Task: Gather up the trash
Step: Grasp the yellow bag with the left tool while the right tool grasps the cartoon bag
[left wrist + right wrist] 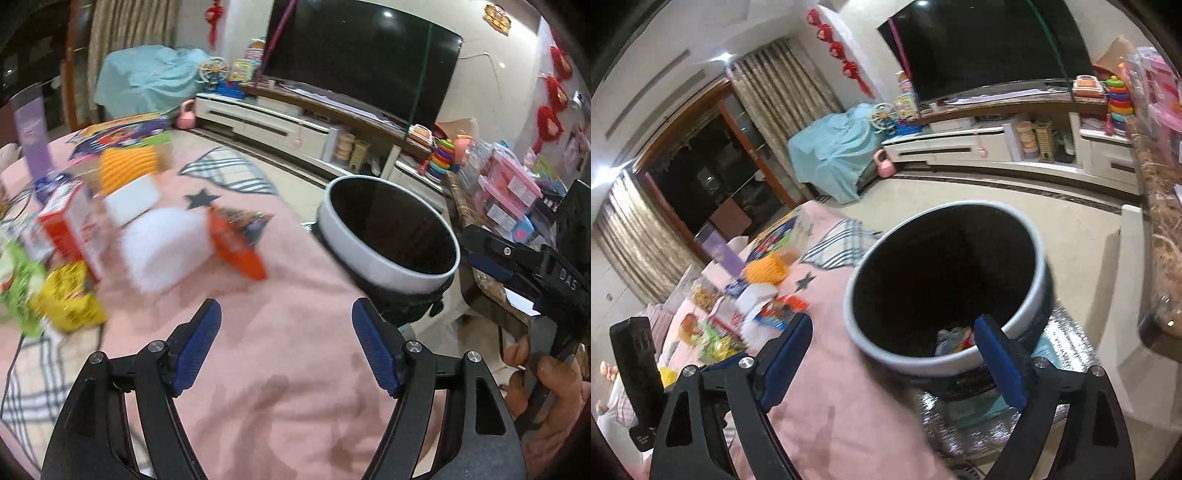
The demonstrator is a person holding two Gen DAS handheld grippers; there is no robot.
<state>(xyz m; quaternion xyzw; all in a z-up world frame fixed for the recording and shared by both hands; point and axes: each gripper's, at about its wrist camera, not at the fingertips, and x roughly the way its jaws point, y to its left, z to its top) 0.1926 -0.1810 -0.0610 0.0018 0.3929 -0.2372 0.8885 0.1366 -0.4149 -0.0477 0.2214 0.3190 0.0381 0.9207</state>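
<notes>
Through the left wrist view: left claw (286,345) spread wide, nothing between its blue pads, poised over bare pink blanket (280,369). Heap of trash (110,236) up and to the left of that claw, near but not touching: white foam block (166,247), orange packet (236,247) just beside it with its long side running away from the camera, red-and-white carton (70,229), yellow wrapper (66,295) nearest the left edge. Bin (388,232), white rim and black liner, off to the right, mouth tipped toward the camera; right claw body (532,273) beyond it, fingertips hidden here. Through the right wrist view: right claw (894,358) also spread apart and empty, its right pad overlapping the near rim of the bin (945,291), contact not clear; some scraps already lying in the bottom. Same heap (753,306) far out to the left, past the left pad, blurred. Judged from this: left claw the nearer one for the next pick, needing a swing forward and leftward, then a carry rightward across the blanket to the bin.
</notes>
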